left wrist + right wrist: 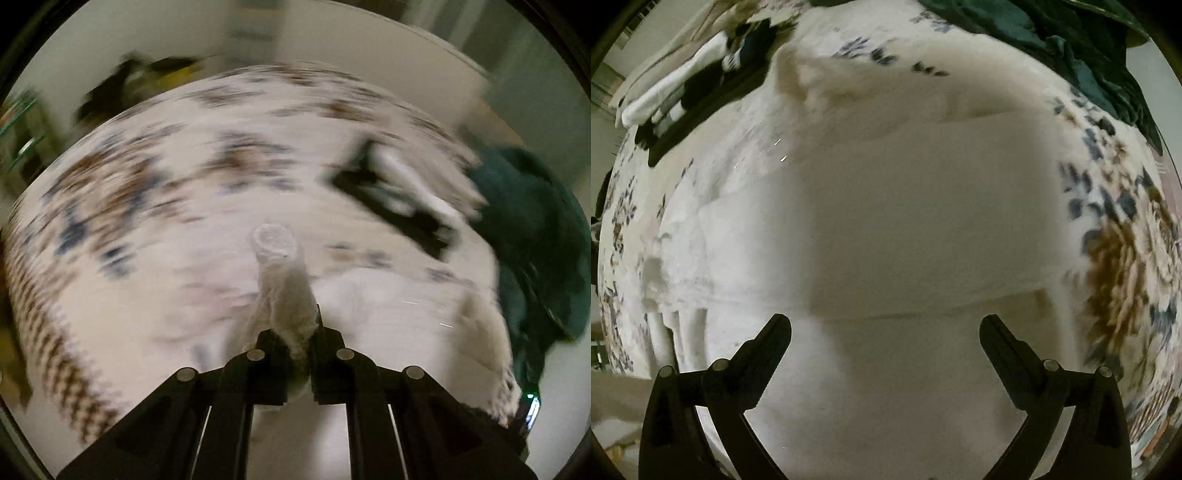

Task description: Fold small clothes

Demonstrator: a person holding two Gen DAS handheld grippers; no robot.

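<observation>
**Kid:** What is your left gripper (291, 332) doing?

**Me:** My two fingers there are pinched tight on a bunched bit of white cloth (284, 295). The cloth sticks up from between them like a little tube. The rest of it lies off to the right, on the flowered blanket (122, 177). That picture is very blurry, so I cannot tell you much more about it.

**Kid:** What else is in that picture?

**Me:** Going from left to right: the blanket with brown and blue flowers, then my pinched cloth in the middle, then a stack of black and white clothes (402, 199) farther back on the blanket. At the far right is a heap of dark green cloth (535, 236).

**Kid:** And your right gripper (885, 332)?

**Me:** Those fingers are spread wide apart. They hold nothing. They hang just over the white cloth (905, 221), which lies flat and fills the middle of that picture.

**Kid:** What is around it there?

**Me:** At the top left is the stack of black and white clothes (698, 77). At the top right is the dark green cloth (1052, 40). Down the right side I see the blanket (1126, 251) with its big brown flower.
</observation>
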